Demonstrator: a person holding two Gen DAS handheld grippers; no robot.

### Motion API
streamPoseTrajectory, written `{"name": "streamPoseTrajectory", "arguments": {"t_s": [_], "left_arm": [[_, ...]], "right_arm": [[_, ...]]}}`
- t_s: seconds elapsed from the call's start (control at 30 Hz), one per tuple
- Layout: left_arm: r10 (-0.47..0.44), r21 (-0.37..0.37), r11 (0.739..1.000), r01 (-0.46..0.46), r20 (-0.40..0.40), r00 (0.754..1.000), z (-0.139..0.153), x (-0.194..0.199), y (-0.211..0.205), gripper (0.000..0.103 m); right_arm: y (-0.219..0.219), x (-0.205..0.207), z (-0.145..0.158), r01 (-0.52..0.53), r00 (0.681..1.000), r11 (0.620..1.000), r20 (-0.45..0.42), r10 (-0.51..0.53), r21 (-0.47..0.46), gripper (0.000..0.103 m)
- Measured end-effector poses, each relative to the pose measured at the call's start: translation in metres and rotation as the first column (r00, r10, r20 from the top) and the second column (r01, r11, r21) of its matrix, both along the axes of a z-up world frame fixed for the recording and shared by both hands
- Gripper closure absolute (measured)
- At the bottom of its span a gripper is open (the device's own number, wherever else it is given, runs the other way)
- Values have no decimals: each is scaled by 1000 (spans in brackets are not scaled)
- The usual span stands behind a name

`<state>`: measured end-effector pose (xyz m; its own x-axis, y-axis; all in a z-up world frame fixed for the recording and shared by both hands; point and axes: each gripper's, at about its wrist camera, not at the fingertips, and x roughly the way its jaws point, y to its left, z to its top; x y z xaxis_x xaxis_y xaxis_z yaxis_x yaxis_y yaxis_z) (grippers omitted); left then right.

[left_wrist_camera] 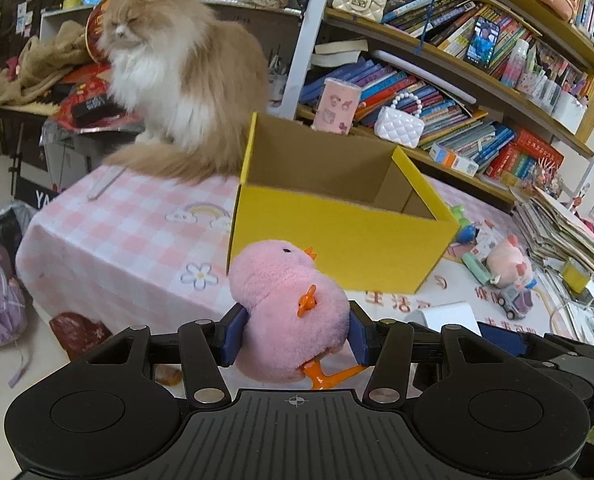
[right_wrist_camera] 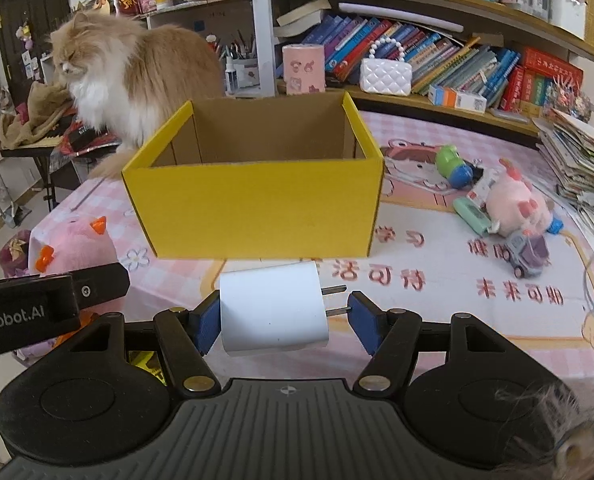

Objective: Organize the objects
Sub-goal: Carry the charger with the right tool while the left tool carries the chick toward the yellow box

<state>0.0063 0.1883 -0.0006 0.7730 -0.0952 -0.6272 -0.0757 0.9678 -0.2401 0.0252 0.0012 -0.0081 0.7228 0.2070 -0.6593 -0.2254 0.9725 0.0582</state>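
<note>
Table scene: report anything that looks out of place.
A fluffy cat sits on the table's far corner behind the empty yellow box, tail trailing over the pink checked tablecloth. Nothing looks spilled or damaged.

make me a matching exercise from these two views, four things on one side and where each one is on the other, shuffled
Things:
1. pink chick plush
2. white charger
3. cat
4. toy car

Places:
A. sitting at the far edge of the table, behind the yellow box
B. between the fingers of the left gripper
C. lying on the tablecloth, right of the box, by the pink pig plush
D. between the fingers of the right gripper

Pairs: 1-B, 2-D, 3-A, 4-C
</note>
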Motion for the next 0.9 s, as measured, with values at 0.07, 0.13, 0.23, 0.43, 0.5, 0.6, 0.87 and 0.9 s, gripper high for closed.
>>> {"name": "streamPoseTrajectory", "arguments": {"t_s": [0.07,0.13,0.23,0.43,0.5,0.6,0.87,0.9], "left_arm": [[5,-15,1000,-5,9,1000,2,8,3,53],[5,-18,1000,-5,14,1000,4,18,4,53],[10,-25,1000,-9,30,1000,10,31,4,53],[29,-55,998,-25,75,997,28,71,8,53],[31,-53,998,-26,93,995,34,89,8,53],[35,-27,999,-32,111,993,39,115,7,53],[73,37,997,-73,20,997,13,189,0,53],[70,46,996,-71,6,998,8,195,-3,53]], "right_arm": [[0,9,5,2,1000,1000,1,-2,12,39],[0,18,11,2,1000,1000,15,-2,22,39],[0,35,21,-1,999,999,39,0,34,39],[3,74,44,-39,991,999,126,35,31,39],[3,90,53,-57,985,998,163,52,26,39],[5,121,58,-88,979,996,187,87,-1,39],[27,210,22,-271,950,940,99,295,-207,39],[32,220,16,-305,940,922,77,332,-239,39]]}}
